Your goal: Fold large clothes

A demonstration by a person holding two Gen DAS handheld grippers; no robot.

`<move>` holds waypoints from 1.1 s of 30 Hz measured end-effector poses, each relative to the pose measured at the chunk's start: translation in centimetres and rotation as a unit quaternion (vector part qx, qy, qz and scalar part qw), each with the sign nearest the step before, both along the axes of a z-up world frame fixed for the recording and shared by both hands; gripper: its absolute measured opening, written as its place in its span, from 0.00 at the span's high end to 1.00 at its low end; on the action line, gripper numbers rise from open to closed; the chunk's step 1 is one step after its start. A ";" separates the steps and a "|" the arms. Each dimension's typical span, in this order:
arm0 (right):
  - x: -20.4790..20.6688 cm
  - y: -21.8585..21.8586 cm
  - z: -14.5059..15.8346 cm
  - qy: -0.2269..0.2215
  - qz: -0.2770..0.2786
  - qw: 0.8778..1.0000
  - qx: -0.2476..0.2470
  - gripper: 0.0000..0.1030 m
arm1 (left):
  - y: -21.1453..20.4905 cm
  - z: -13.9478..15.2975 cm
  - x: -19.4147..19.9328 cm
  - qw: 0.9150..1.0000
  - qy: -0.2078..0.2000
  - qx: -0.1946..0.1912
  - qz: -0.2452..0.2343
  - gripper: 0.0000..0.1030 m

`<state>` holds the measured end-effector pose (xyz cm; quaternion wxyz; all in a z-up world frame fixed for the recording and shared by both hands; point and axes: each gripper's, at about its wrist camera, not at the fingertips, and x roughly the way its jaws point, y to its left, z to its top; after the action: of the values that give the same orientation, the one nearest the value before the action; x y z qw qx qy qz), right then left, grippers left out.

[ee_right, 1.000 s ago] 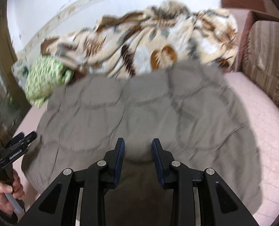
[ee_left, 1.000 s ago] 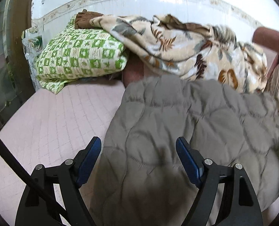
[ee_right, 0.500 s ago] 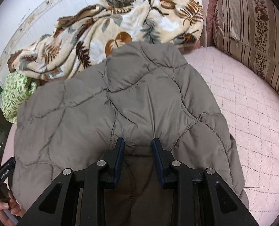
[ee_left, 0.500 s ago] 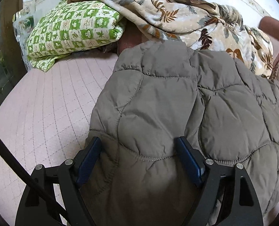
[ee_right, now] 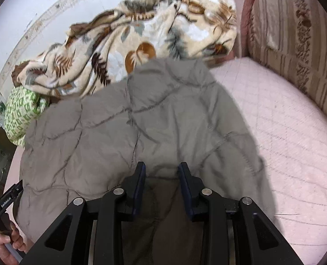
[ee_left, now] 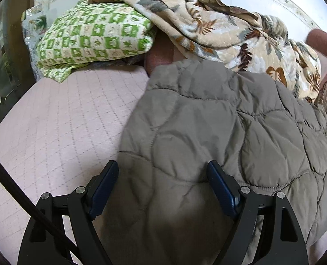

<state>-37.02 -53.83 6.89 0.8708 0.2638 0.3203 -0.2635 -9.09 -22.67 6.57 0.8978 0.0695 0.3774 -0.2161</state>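
Note:
A grey-brown quilted jacket (ee_left: 218, 132) lies spread over the pink mattress (ee_left: 64, 121), its far end touching the leaf-print blanket. My left gripper (ee_left: 162, 176) holds the jacket's near left part, its jaws wide with thick padding bunched between the blue pads. My right gripper (ee_right: 162, 172) is shut on a narrower fold at the jacket's (ee_right: 141, 121) near edge. The fabric under both grippers is hidden. At the lower left of the right wrist view, a hand (ee_right: 4, 245) grips the left tool's handle.
A leaf-print blanket (ee_left: 229, 35) is heaped along the white wall. A green checked pillow (ee_left: 92, 37) lies at the far left. A striped sofa cushion (ee_right: 296, 55) borders the mattress (ee_right: 285, 143) on the right. Dark furniture stands beyond the left edge.
Both grippers have moved a little down and across with the jacket's near edge. The jacket has settled flatter over the mattress. Neither grip has changed.

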 end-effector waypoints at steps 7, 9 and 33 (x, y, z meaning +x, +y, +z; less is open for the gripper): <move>-2.1 -0.9 -0.2 0.023 -0.027 0.999 -0.003 0.67 | 0.6 -1.2 0.5 1.000 0.024 0.012 0.016 0.20; -1.9 -1.2 -0.9 0.030 -0.025 0.999 0.009 0.67 | 0.5 -1.5 0.7 0.999 0.028 0.013 0.016 0.20; -2.1 1.3 0.8 0.023 -0.012 1.000 0.010 0.62 | 0.8 0.7 -1.8 0.999 -0.012 0.035 -0.001 0.20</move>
<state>-39.13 -52.51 7.64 0.8575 0.2696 0.3399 -0.2767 -10.93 -21.85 7.23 0.8991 0.1039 0.3738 -0.2027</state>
